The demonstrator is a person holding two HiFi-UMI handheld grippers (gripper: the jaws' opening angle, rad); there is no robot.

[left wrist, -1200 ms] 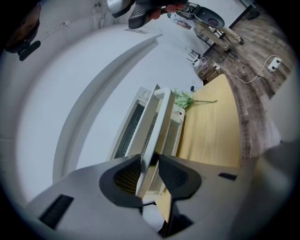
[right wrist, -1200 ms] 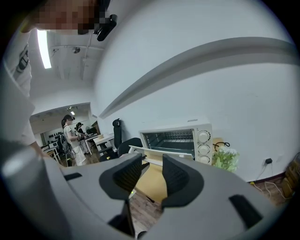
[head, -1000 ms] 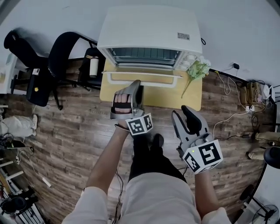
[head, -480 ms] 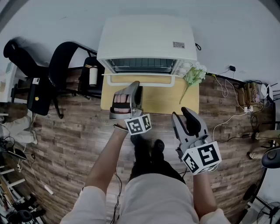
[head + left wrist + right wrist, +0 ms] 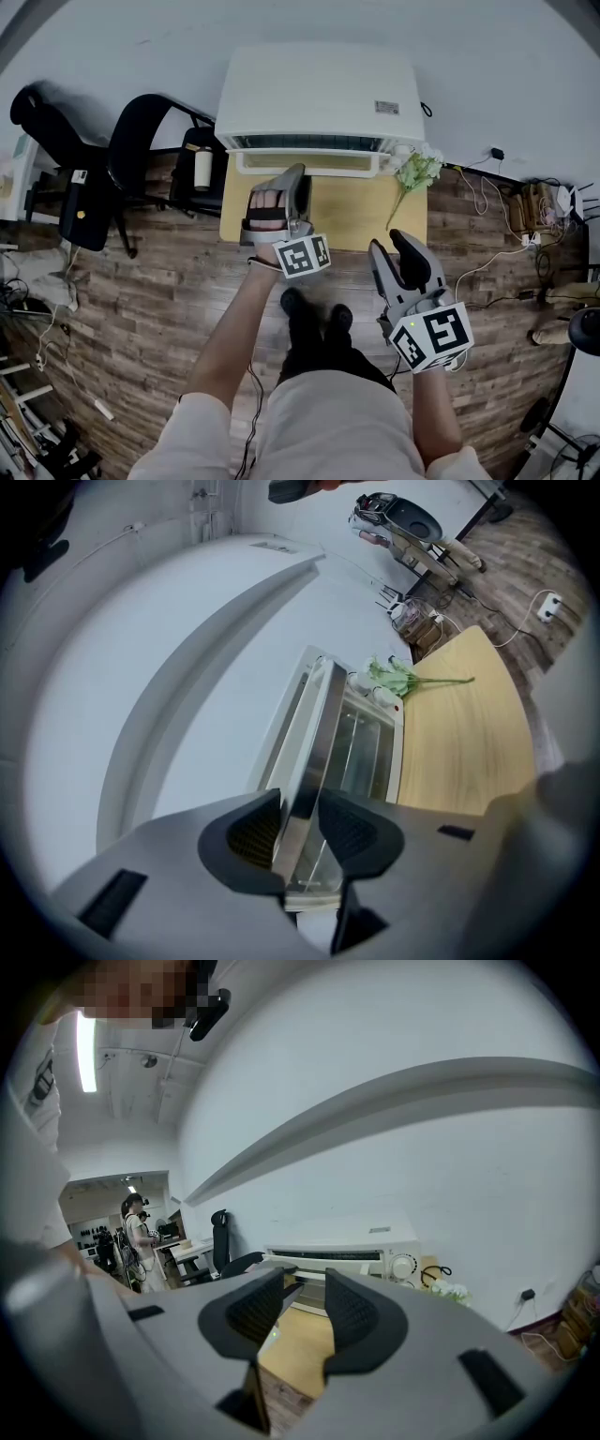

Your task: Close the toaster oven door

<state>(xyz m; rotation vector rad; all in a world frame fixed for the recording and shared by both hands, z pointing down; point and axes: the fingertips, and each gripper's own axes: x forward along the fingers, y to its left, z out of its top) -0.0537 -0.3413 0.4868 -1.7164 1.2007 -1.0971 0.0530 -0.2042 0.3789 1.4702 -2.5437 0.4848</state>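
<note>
**Handling.** We judge the toaster oven to be a rigid sheet-metal box, heavy enough to stay put on the bench under a light push. Its door is a stiff framed glass panel hinged along the bottom edge. It probably swings freely and needs little force. The glass is the fragile part, and the smooth metal frame is likely slippery against the pads. We therefore take hold at the free upper edge, where the handle bar runs, and never on the pane. A hold near the middle of the bar should keep the door from twisting.

**Position relative to the left claw.** The left claw straddles the free edge of the door. The edge runs up between the two pads and away from the claw. One pad appears to lie against the metal strip, while a dark gap shows at the other. We read the jaws as standing apart around the edge, not clamped on it. In the head view, the left claw sits just in front of the oven's face. The door stands nearly upright directly ahead of the claw tips, with a narrow gap left to close.

**Right claw.** The right claw hangs back, well apart from the oven, to the right of the left claw. Its jaws are wide apart with nothing between them. The oven shows ahead of the right claw in the right gripper view.
</note>
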